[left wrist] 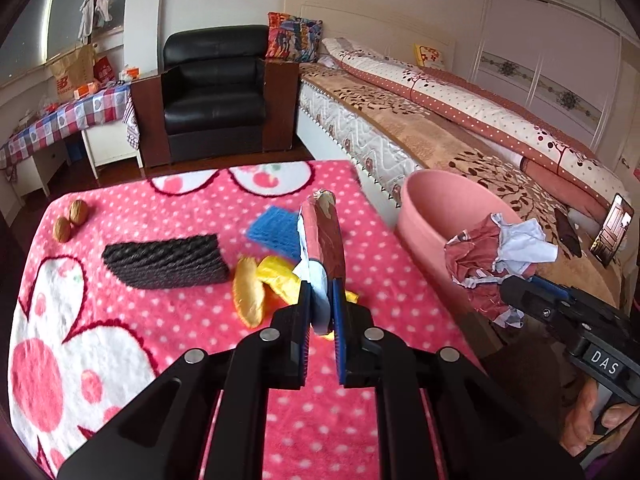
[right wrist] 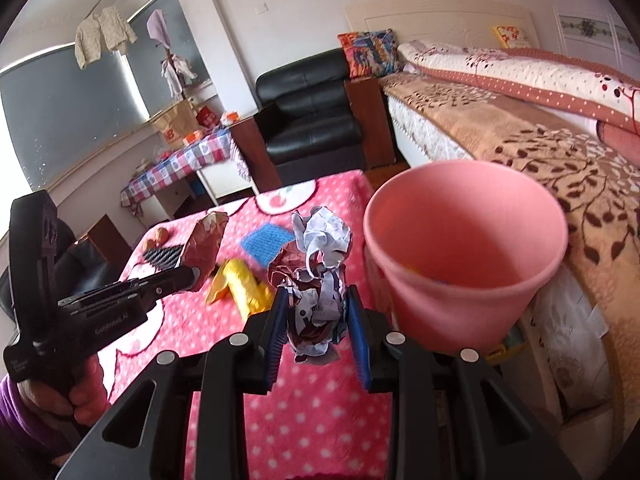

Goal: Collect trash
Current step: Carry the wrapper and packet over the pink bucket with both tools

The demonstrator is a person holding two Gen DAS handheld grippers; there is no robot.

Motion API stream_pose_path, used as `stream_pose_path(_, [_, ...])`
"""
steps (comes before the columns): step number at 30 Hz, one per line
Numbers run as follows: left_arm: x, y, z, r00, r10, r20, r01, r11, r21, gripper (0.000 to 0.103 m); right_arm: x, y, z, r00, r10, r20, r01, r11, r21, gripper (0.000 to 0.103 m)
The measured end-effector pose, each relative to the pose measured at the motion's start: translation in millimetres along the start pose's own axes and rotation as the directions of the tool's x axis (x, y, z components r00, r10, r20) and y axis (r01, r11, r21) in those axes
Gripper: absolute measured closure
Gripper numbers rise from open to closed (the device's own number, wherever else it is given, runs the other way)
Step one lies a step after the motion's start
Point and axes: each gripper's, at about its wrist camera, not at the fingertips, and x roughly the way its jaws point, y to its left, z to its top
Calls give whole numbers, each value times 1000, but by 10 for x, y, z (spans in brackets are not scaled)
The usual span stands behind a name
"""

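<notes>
A flat brown-red paper wrapper (left wrist: 325, 236) stands upright between the blue pads of my left gripper (left wrist: 322, 286), which is shut on it above the pink dotted blanket (left wrist: 160, 320). My right gripper (right wrist: 317, 292) is shut on a crumpled red-and-white paper ball (right wrist: 320, 264), held up just left of the pink bin (right wrist: 460, 240). In the left wrist view the same ball (left wrist: 492, 256) hangs in front of the bin (left wrist: 436, 208), on the right gripper (left wrist: 507, 285). In the right wrist view the left gripper (right wrist: 194, 274) carries its wrapper (right wrist: 206, 240). A yellow wrapper (left wrist: 280, 276) lies on the blanket.
On the blanket lie a black ridged sponge (left wrist: 168, 260), a blue cloth (left wrist: 272, 230), a golden pouch (left wrist: 248, 296) and two walnuts (left wrist: 70, 220). A bed (left wrist: 460, 140) runs along the right behind the bin. A black armchair (left wrist: 216, 92) stands beyond the table.
</notes>
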Motion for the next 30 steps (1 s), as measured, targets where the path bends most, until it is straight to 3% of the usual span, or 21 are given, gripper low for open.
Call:
stream_pose_path(14, [284,-765,434,995,-71,76,62,992,110,93,-121,-641,445,979,-173,106,162,981,105,75])
stream_pose_path(30, [848,-1333,541,994,-103,45,94,980,178,93,213,-1243,534,961,-269,63,254,951,178,74])
